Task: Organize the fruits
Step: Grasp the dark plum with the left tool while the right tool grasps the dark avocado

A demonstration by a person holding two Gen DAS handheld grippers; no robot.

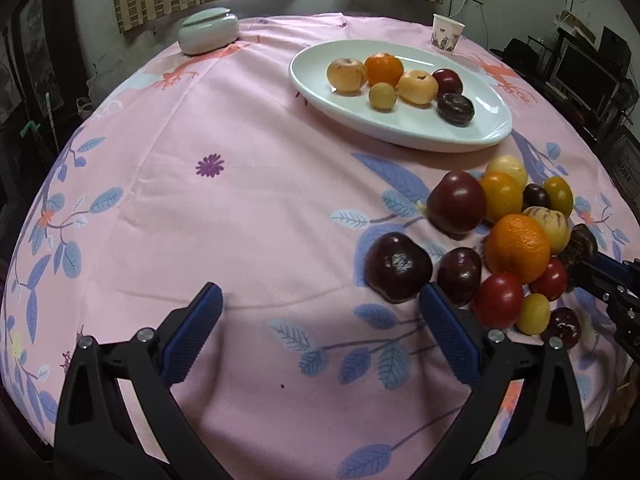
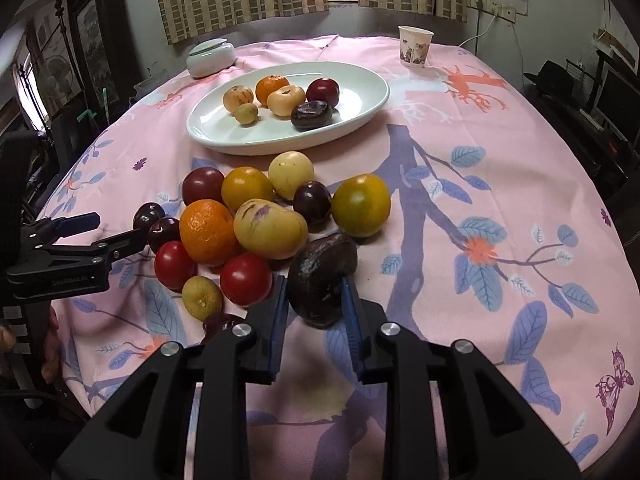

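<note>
Right wrist view: right gripper (image 2: pixel 314 300) clamps a dark fruit (image 2: pixel 322 278); left gripper (image 1: pixel 320 316) gapes empty. Plate (image 2: pixel 360 118) holds six; the pile (image 2: pixel 248 220) remains.

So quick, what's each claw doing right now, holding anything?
Left gripper: open, holding nothing.
Right gripper: closed on the dark purple fruit.

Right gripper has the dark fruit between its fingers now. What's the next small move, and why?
Probably lift it straight up, then carry it toward the white plate. The right gripper looks closed on the dark wrinkled fruit, which sits close beside the red tomato and the rest of the pile, so rising first should avoid knocking neighbours. The left gripper is open.
</note>
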